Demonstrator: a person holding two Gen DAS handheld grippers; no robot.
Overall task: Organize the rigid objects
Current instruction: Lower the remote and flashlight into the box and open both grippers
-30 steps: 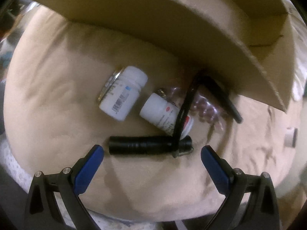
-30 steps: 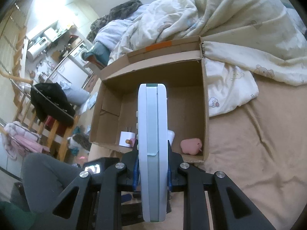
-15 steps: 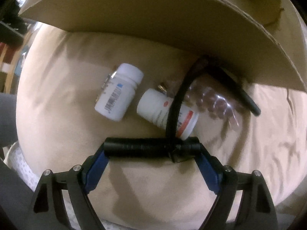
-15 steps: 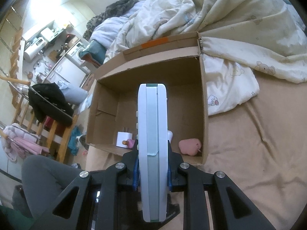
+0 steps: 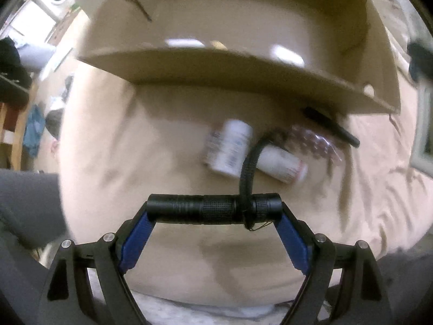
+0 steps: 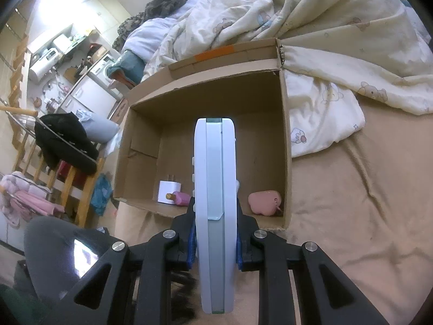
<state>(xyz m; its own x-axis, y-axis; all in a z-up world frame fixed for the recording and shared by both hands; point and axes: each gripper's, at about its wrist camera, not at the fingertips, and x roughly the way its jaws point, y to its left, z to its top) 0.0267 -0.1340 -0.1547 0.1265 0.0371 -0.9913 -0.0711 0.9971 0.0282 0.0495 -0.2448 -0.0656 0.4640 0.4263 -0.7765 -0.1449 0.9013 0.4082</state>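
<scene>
I see a bed covered by a tan sheet, creased in places. On it a cardboard box sits open, its far side against a rumpled cream quilt. Near the box's front wall lie two white pill bottles side by side, touching, with a clear packet of pills and a black strap just beside them.

Lived-in home bedroom, rumpled bear-print duvet on tan bed sheet, washing machine, clothes rack beyond

Rumpled duvet — dark jacket
</scene>
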